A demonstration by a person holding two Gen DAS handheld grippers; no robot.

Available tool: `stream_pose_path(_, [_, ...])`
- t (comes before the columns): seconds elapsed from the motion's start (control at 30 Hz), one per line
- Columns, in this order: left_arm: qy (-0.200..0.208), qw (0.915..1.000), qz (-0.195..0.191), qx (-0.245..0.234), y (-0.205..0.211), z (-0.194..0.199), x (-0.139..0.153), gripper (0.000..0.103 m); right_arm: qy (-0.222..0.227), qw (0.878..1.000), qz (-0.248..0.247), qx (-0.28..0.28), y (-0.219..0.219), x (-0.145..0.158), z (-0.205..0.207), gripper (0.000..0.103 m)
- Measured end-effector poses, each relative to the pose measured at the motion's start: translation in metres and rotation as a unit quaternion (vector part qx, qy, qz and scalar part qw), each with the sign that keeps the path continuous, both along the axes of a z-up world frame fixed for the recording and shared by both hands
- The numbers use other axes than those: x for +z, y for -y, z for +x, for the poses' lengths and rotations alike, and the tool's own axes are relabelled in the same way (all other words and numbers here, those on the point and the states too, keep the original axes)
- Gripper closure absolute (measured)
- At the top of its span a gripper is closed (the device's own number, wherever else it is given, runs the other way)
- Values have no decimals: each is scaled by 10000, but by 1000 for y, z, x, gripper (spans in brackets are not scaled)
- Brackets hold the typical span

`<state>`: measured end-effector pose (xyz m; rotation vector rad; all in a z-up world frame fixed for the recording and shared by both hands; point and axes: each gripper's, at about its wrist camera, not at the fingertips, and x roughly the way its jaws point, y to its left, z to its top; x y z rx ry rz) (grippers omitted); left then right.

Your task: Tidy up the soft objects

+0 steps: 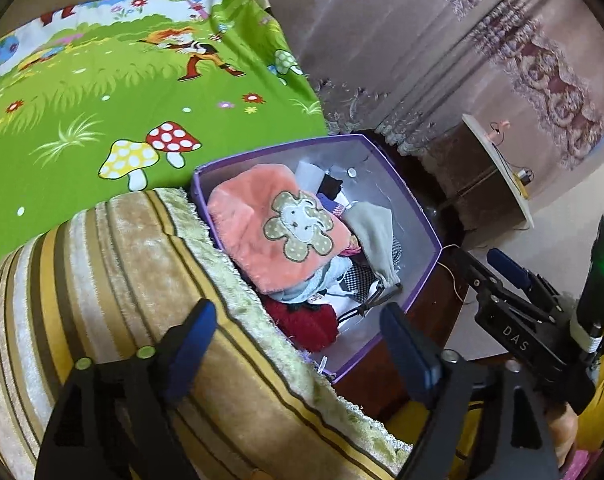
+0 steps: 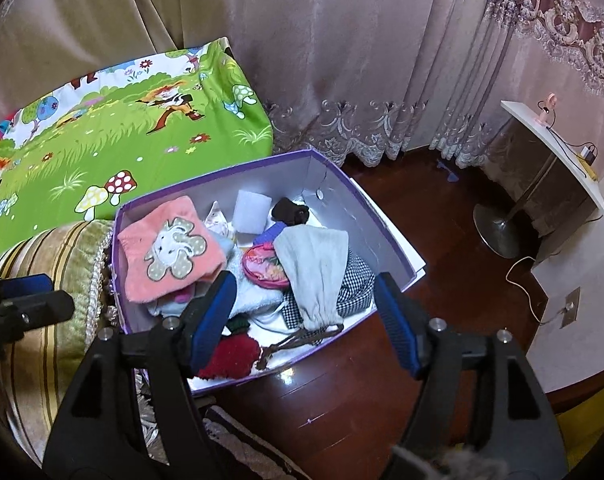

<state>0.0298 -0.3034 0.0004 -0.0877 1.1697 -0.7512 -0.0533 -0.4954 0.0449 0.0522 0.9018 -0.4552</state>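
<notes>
soft goods in purple box (image 2: 398, 252); both grippers spread, empty.
pink cloth (image 2: 169, 248): light, limp; pinch a free edge.

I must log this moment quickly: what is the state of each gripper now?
Left gripper: open, holding nothing.
Right gripper: open, holding nothing, above the purple box.

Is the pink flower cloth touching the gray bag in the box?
Apart. The right wrist view shows the pink flower cloth at the box's left side and the gray bag further right, with light blue cloth between them.
</notes>
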Motion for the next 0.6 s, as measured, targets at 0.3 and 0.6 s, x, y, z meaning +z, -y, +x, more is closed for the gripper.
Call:
stream_pose_path(0.3, [-41,9991,-426,-23,1,3,-3,1,-29,10000,31,-27,3,-3,1,29])
stream_pose_path(0.6, [-87,9993,-372,26,4,5,-3,1,-41,10000,84,0,2,-6,2,29])
